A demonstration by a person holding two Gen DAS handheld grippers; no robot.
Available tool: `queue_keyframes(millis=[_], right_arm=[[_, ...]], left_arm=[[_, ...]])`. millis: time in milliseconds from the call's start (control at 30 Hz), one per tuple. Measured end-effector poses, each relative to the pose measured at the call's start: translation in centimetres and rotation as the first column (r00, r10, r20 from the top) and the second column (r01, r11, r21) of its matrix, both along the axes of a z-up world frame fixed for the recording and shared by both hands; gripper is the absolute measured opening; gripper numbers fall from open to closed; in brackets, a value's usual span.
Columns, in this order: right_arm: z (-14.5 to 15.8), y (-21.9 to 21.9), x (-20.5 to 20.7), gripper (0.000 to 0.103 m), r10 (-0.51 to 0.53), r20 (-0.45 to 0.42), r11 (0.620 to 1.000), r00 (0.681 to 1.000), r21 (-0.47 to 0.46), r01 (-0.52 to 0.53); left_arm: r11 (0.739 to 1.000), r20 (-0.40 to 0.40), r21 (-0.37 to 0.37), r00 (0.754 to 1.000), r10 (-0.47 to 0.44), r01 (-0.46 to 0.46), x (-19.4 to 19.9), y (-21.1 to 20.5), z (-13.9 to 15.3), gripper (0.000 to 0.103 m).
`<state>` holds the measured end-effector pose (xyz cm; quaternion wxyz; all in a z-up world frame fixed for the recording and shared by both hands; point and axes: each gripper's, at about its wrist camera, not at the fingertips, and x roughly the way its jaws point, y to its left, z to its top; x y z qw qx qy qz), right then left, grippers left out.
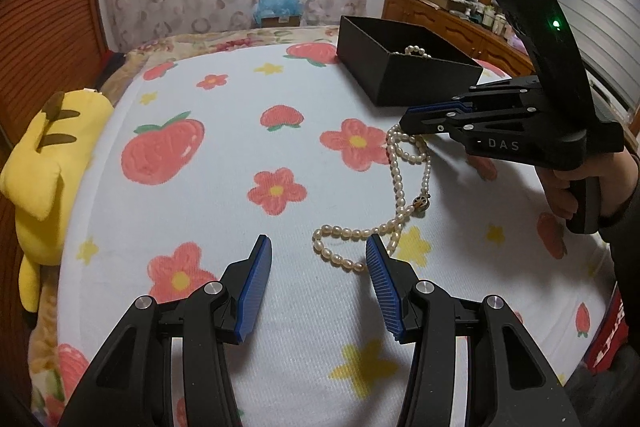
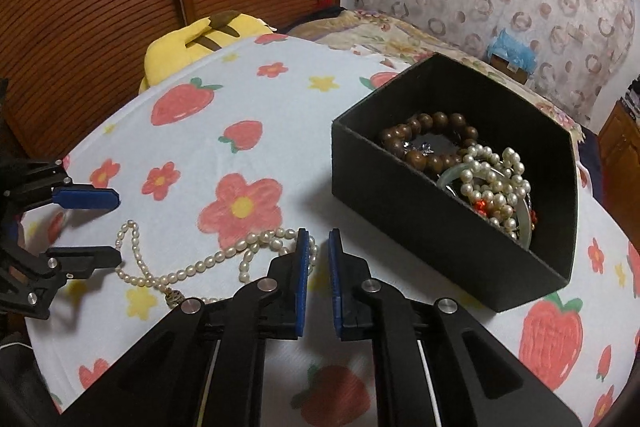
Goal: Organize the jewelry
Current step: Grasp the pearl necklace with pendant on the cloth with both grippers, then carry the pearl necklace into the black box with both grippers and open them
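Pearl necklace (image 1: 400, 195) lies just beside the black box (image 1: 404, 83).

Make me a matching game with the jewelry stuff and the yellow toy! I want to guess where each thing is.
Things:
1. long pearl necklace
2. brown bead bracelet
3. yellow plush toy
4. black box

Places:
A. inside the box
B. at the edge of the bed, by the wooden headboard
C. loose on the flowery cloth, between the two grippers
D. standing open on the cloth

Pairs: 1-C, 2-A, 3-B, 4-D
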<state>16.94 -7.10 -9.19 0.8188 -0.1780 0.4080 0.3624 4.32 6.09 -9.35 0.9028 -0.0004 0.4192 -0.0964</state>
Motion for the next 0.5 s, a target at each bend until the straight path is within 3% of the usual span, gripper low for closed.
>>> queue_keyframes(millis=[133, 433, 500], right_arm=[[0.0, 0.5, -0.3, 0.007, 0.019, 0.019, 1.0, 1.0, -0.022, -0.019], [0.3, -0.1, -1.6, 0.005, 0.026, 0.04, 1.0, 0.999, -0.013, -0.026], [0.5, -0.4, -2.0, 0.005, 0.024, 0.048, 1.0, 0.999, 0.0, -0.024]], left_arm=[[1.0, 0.001, 0.001, 1.0, -0.006, 0.006, -0.1, -0.1, 0.0, 0.045], [1.0, 0.002, 0.007, 1.0, -0.02, 0.019, 0.0, -0.5, 0.0, 0.004], [1.0, 0.004, 0.01, 1.0, -0.024, 0.024, 0.0, -0.6, 0.0, 0.004]])
